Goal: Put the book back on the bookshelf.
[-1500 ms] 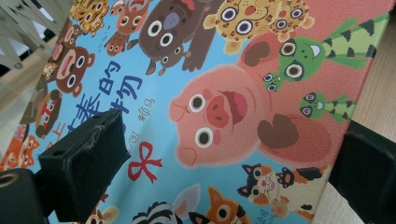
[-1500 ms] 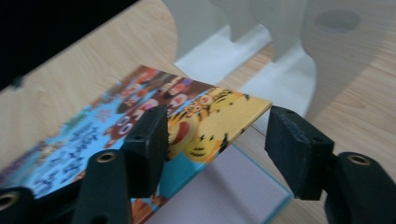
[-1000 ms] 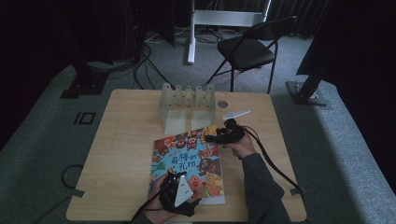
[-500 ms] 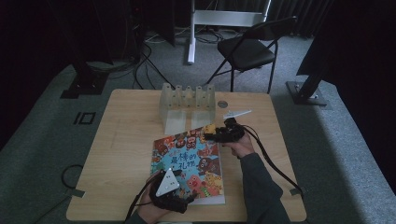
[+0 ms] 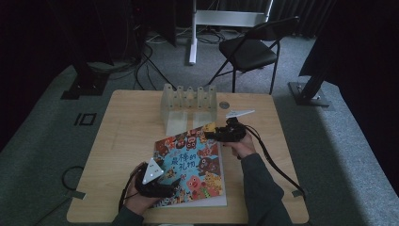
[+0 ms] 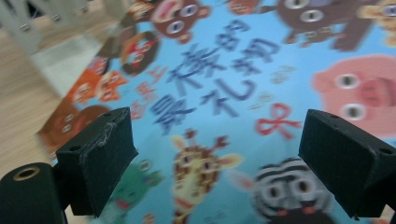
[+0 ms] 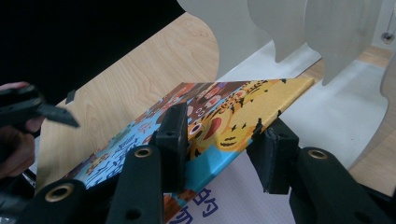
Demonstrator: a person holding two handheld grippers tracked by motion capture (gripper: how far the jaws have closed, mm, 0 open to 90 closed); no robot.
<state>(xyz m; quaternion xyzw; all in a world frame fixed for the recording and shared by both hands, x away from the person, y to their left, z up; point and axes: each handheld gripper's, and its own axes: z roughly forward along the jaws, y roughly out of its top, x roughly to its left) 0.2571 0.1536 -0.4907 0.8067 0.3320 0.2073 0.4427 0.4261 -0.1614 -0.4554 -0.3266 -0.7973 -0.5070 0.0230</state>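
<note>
As the right gripper (image 7: 219,140) closes on the picture book's (image 5: 190,162) far right corner, near the rack (image 5: 189,100), its hold looks shallow (cover could slip); left gripper (image 6: 219,163) hovers wide open, empty, above the near cover.

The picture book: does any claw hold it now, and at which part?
The right claw has just been closing on the picture book at its top right corner, lifting that edge. The left claw is open above the cover, holding nothing.

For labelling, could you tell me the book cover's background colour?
Light blue on the book, clearest in the left gripper view.
</note>
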